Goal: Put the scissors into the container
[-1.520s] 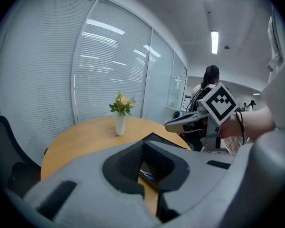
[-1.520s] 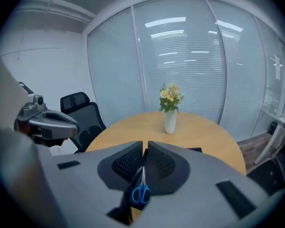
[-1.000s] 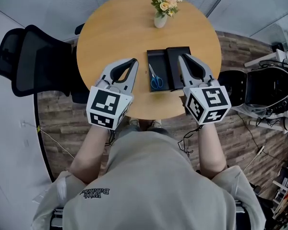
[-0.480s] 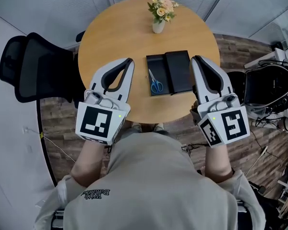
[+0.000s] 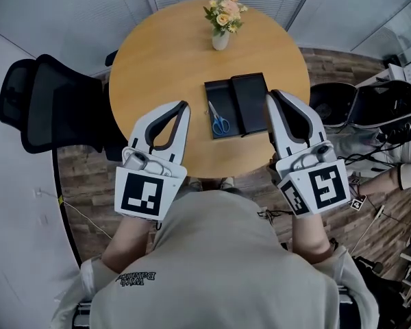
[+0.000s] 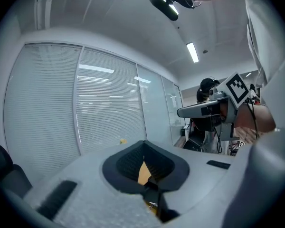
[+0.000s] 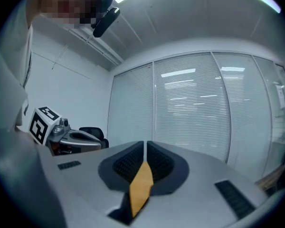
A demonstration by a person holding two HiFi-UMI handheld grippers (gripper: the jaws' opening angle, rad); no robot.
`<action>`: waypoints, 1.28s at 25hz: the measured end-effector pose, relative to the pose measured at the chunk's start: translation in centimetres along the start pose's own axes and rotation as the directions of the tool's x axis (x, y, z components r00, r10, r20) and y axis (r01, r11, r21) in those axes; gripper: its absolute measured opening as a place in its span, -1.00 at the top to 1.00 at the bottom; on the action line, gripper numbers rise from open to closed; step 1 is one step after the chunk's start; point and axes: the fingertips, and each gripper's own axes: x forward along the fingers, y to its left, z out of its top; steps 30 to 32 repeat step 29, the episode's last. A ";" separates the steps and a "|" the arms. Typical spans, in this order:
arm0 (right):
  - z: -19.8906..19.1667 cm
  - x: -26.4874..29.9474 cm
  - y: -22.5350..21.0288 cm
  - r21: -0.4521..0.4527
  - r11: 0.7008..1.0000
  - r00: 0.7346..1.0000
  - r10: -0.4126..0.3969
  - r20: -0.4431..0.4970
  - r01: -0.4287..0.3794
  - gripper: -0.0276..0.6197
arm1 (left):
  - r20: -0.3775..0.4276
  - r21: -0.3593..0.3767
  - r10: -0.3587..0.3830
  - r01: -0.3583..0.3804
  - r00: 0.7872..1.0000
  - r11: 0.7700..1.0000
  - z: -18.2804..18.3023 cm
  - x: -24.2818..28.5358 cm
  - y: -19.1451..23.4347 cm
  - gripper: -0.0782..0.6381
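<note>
In the head view, the scissors (image 5: 219,120) lie inside the black container (image 5: 250,101) on the surface (image 5: 164,53), between the left tool (image 5: 183,107) and the right tool (image 5: 269,97). The left gripper view shows the jaws pressed together with nothing between them, and the right gripper view shows the same. The right tool's tip appears just beside the container and could nudge it if swung.

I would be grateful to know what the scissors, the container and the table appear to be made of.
Scissors: blue handles look plastic; pale blades, probably steel.
Container: matte black, plastic or metal, cannot tell.
Table: smooth, even tan; wood or wood-look laminate.
</note>
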 end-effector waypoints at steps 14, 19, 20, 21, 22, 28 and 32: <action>-1.5 -0.4 0.1 0.008 1.000 0.999 -0.007 -0.052 0.007 0.80 | -0.024 -0.035 0.002 -0.002 1.000 0.999 -1.1 -0.4 0.2 0.72; -1.5 -0.3 -0.3 0.003 1.000 0.998 -0.017 -0.058 0.017 0.80 | -0.038 -0.044 -0.006 0.004 0.999 0.999 -1.3 -0.1 0.2 0.72; -1.5 -0.2 -0.3 0.002 1.000 0.998 -0.017 -0.059 0.017 0.80 | -0.038 -0.045 -0.006 0.005 0.999 0.999 -1.3 -0.1 0.2 0.72; -1.5 -0.2 -0.3 0.003 1.000 0.998 -0.017 -0.060 0.017 0.80 | -0.036 -0.047 -0.005 0.003 0.999 0.999 -1.3 -0.1 0.3 0.72; -1.5 -0.2 -0.4 0.003 1.000 0.998 -0.019 -0.059 0.019 0.80 | -0.033 -0.050 -0.002 0.001 0.999 0.999 -1.2 -0.1 0.3 0.72; -2.0 -0.1 -0.8 -0.014 0.999 0.996 -0.047 -0.069 0.046 0.80 | -0.022 -0.046 -0.003 0.002 1.000 0.999 -1.3 -0.3 0.4 0.72; -2.1 -0.1 -0.8 -0.013 0.999 0.996 -0.048 -0.072 0.047 0.80 | -0.021 -0.044 -0.006 0.005 1.000 0.999 -1.3 -0.2 0.3 0.72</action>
